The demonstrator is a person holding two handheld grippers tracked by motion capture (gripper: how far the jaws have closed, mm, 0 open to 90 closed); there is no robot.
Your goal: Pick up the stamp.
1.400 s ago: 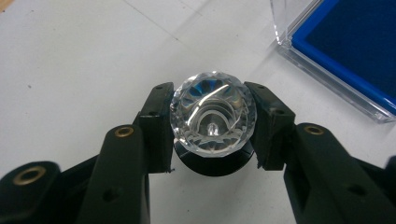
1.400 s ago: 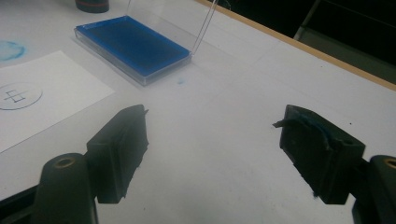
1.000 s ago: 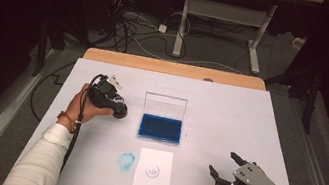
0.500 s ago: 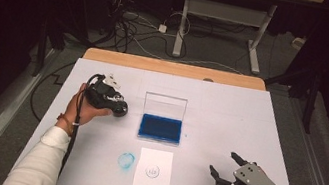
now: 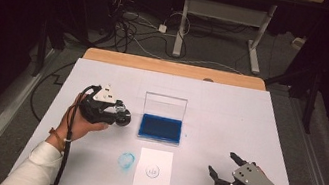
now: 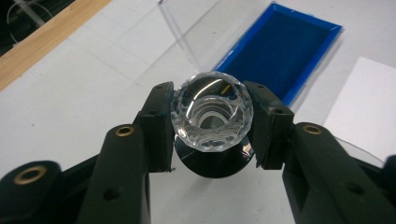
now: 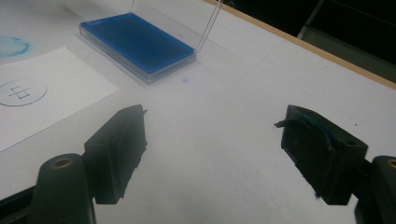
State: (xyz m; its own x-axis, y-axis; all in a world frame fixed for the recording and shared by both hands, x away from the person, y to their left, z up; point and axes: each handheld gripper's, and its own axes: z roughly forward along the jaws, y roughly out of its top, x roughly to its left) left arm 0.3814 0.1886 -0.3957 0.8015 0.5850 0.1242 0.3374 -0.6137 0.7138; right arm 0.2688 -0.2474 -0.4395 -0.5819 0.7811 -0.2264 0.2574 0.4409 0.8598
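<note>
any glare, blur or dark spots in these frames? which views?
High view: table evenly lit, surroundings beyond it nearly black, image soft overall. Left gripper view: the faceted clear stamp handle held in the left claw throws bright highlights; the ink pad behind is slightly soft. Right gripper view: near jaws of the open right claw are blurred; paper and pad sharper.

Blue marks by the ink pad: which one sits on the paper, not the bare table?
The ringed stamp print sits on the white paper sheet. The smudged blue blot lies on the table, just left of the sheet.
</note>
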